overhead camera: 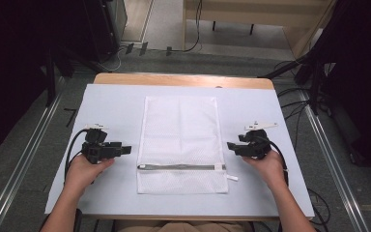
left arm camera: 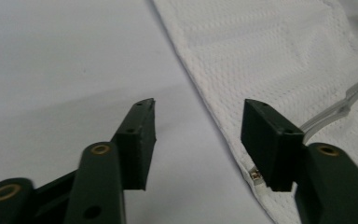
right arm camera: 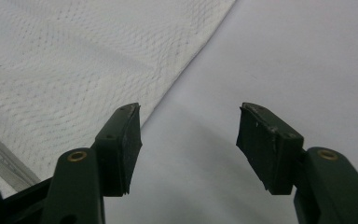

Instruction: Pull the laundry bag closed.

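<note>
A white mesh laundry bag (overhead camera: 180, 140) lies flat in the middle of the table, long side running away from me. A grey zipper (overhead camera: 181, 167) crosses it near its front end, with a small white pull tab (overhead camera: 232, 177) at the right. My left gripper (overhead camera: 128, 150) is open just left of the bag's left edge, at zipper height, with nothing between its jaws. In the left gripper view the mesh bag (left arm camera: 270, 51) and the zipper's end (left arm camera: 340, 109) show past the open gripper (left arm camera: 198, 123). My right gripper (overhead camera: 230, 145) is open just right of the bag, and the bag's edge (right arm camera: 74, 70) shows past it (right arm camera: 189, 126).
A white sheet (overhead camera: 111, 104) covers the wooden table (overhead camera: 183, 79). Beyond the table are grey carpet, black stands and cables (overhead camera: 314, 96) on both sides. Bare sheet lies to the left and right of the bag.
</note>
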A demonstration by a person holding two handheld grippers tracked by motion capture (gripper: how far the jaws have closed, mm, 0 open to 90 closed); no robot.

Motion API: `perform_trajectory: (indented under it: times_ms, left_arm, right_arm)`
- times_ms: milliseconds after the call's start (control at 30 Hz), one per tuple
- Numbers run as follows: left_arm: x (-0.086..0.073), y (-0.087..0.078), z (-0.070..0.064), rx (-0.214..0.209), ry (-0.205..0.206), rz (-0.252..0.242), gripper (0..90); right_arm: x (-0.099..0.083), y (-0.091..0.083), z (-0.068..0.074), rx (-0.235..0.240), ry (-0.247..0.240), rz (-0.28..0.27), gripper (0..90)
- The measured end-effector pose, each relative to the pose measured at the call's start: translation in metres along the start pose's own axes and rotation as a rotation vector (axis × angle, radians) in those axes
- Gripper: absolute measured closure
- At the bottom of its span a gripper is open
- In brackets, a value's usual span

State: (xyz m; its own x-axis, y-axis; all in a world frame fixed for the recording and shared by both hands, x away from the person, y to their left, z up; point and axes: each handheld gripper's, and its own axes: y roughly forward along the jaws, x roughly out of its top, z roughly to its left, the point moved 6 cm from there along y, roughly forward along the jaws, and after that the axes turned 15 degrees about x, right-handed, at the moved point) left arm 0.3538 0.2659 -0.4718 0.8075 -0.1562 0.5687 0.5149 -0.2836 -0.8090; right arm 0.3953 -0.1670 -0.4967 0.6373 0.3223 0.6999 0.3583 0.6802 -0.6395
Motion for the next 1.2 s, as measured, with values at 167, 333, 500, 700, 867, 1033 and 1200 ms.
perform_trajectory:
  times_ms: [167,333,500,700,867,1033,1200]
  left_arm:
    - [0.0013,0.0002,0.0017,-0.001,-0.005,-0.014,43.6]
    - [0.0005,0.0008,0.0020,-0.013,0.008,-0.015,39.6]
    - [0.0004,0.0014,0.0008,-0.019,0.006,-0.008,40.5]
    - [-0.0004,0.0020,0.0024,-0.002,0.020,-0.012,38.9]
    - [-0.0004,0.0020,0.0030,-0.004,0.026,-0.015,36.9]
    - [-0.0006,0.0009,0.0028,-0.004,0.037,-0.016,36.9]
    - [-0.0002,-0.0027,0.0037,-0.006,0.037,-0.022,38.2]
  right_arm:
    - [0.0006,-0.0009,-0.0011,-0.004,0.003,-0.005,42.2]
    - [0.0003,-0.0002,-0.0011,-0.003,0.008,0.003,43.1]
    - [-0.0008,0.0001,-0.0016,-0.004,0.008,0.014,42.8]
    - [-0.0011,0.0012,-0.0010,0.000,0.008,0.016,42.8]
    - [-0.0012,0.0014,-0.0005,0.007,0.013,0.018,42.9]
    - [-0.0015,0.0013,-0.0002,0.009,0.016,0.022,43.1]
    - [0.0008,0.0001,0.0078,0.021,0.017,0.015,46.4]
